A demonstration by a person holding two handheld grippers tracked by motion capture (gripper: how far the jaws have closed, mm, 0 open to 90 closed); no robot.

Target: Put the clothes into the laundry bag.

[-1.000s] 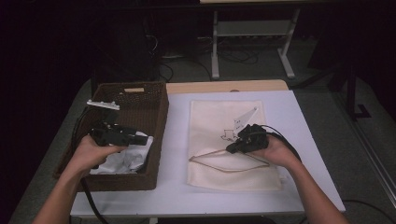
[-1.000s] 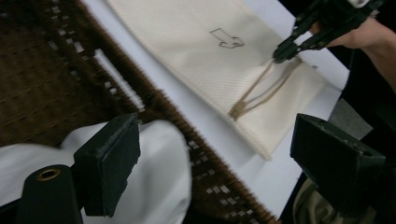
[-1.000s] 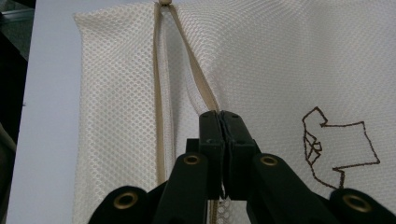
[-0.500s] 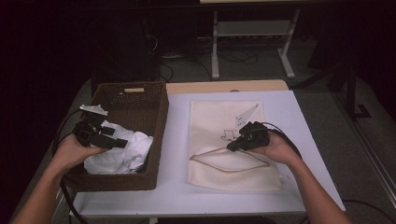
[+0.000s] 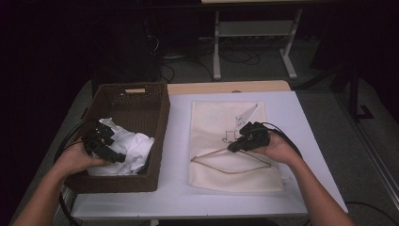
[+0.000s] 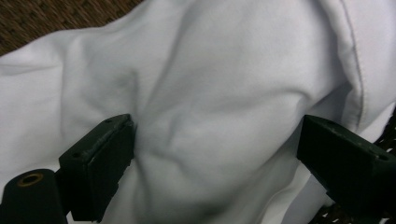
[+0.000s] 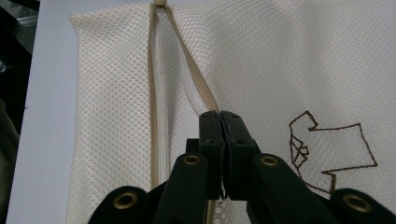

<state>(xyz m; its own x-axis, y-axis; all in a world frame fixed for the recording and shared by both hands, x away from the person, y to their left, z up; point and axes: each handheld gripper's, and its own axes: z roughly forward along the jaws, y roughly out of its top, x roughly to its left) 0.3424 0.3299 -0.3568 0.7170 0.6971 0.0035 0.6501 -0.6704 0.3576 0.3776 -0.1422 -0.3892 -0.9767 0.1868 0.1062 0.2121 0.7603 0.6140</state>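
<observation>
**Cloth in the basket, zip edge pinched**

From above I saw my left gripper (image 5: pixel 104 147) down in the wicker basket (image 5: pixel 162 122) on the white cloth (image 5: pixel 134 147); its own camera showed the jaws wide, cloth bulging between them (pads not pressing); my right gripper (image 7: pixel 219 122) stood clamped on the mesh bag's (image 7: pixel 261 60) zip edge (image 7: pixel 198 88).

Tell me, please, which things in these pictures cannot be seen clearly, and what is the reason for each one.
- White cloth: the left gripper view crops it, so the kind of garment is unclear.
- Basket floor, high view: covered by the cloth.
- Mesh bag zipper edge, right gripper view: the shut right gripper hides the pinched part.
- Left gripper pads: open; contact with the cloth is uncertain.
</observation>
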